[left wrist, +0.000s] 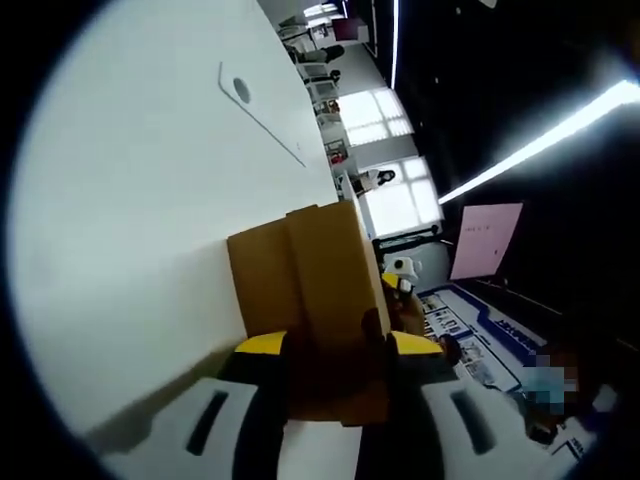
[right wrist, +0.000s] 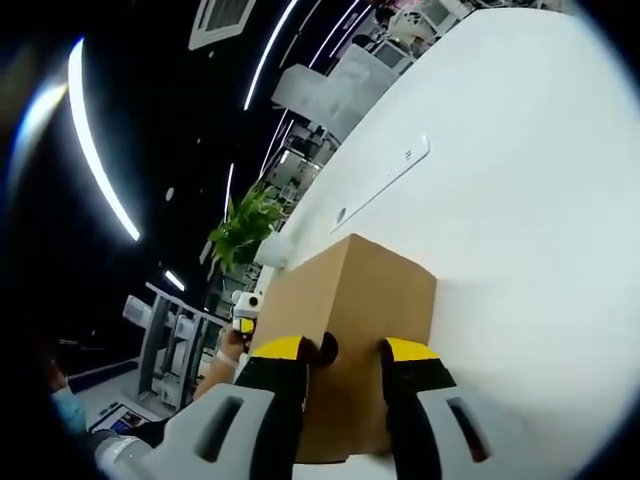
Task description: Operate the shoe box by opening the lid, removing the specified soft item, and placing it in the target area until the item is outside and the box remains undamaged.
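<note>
Both claws clamp the plain brown cardboard shoe box.
The left gripper (left wrist: 338, 362) and right gripper (right wrist: 340, 365) each grasp the box (left wrist: 300, 270) on the smooth white table (left wrist: 130, 220).

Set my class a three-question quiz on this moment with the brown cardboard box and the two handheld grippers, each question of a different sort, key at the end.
1. True or false: the brown cardboard shoe box rests on a white table.
2. In the right gripper view, what green thing stands beyond the table's far edge? A) a potted leafy plant B) a bucket C) a chair
3. Fill in: the left gripper has its jaws on either side of the box's ____ edge.

Key: 1 true; 2 A; 3 near.
</note>
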The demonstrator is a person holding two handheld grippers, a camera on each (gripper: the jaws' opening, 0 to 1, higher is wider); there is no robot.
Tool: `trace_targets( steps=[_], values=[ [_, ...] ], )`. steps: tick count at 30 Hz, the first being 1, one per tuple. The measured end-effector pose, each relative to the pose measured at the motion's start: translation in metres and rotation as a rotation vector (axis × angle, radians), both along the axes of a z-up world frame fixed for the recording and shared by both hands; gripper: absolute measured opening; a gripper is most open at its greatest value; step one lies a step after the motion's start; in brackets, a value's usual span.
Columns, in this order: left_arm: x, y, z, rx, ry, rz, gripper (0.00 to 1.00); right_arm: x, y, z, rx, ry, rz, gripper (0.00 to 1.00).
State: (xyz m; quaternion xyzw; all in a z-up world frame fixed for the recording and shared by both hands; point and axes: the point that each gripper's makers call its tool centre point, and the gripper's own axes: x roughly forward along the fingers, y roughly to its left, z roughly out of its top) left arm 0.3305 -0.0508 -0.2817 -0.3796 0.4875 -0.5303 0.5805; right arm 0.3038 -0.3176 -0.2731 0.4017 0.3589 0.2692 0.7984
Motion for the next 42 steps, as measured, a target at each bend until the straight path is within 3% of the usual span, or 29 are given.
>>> trace_targets(
  steps=[42],
  values=[
    [-0.01,0.003,0.0,-0.037,0.012,0.024,0.38,0.004,0.003,0.002,-0.007,-0.033,-0.002,0.29]
  ],
)
